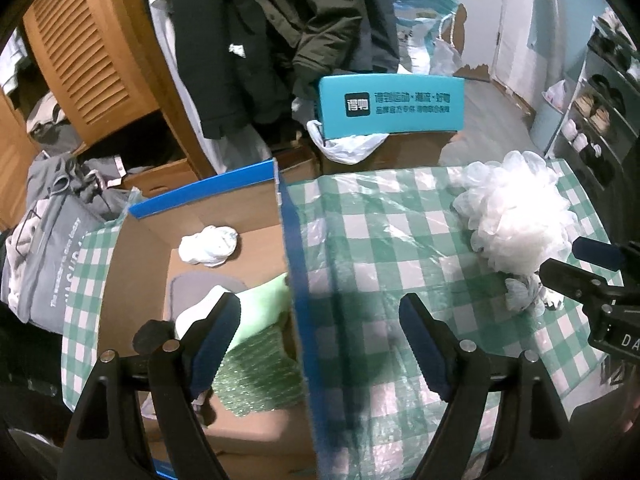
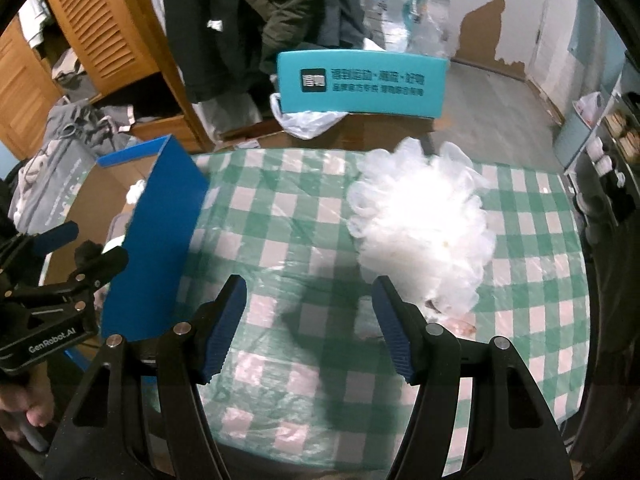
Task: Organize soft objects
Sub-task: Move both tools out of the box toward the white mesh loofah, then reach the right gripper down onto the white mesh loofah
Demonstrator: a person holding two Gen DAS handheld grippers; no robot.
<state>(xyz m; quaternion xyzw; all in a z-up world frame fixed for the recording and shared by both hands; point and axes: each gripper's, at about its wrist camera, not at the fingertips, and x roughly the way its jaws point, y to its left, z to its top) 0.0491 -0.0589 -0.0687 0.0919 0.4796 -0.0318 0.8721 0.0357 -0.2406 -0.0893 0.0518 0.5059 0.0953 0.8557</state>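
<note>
A white mesh bath puff (image 2: 420, 224) lies on the green checked tablecloth (image 2: 288, 232), just ahead and right of my right gripper (image 2: 308, 328), which is open and empty. It also shows in the left wrist view (image 1: 516, 220). My left gripper (image 1: 320, 344) is open and empty, straddling the blue wall of a cardboard box (image 1: 292, 264). Inside the box lie a white rolled cloth (image 1: 208, 245), a pale green soft item (image 1: 260, 304), green bubble wrap (image 1: 260, 376) and a grey pad (image 1: 192, 284). The right gripper shows at the left wrist view's right edge (image 1: 576, 268).
A teal shoebox (image 1: 392, 105) and a white plastic bag (image 1: 344, 145) sit beyond the table's far edge. Dark coats (image 1: 280, 40) hang behind. A wooden wardrobe (image 1: 88, 56) and grey clothes (image 1: 60, 200) are at left. A shoe rack (image 1: 600, 112) stands at right.
</note>
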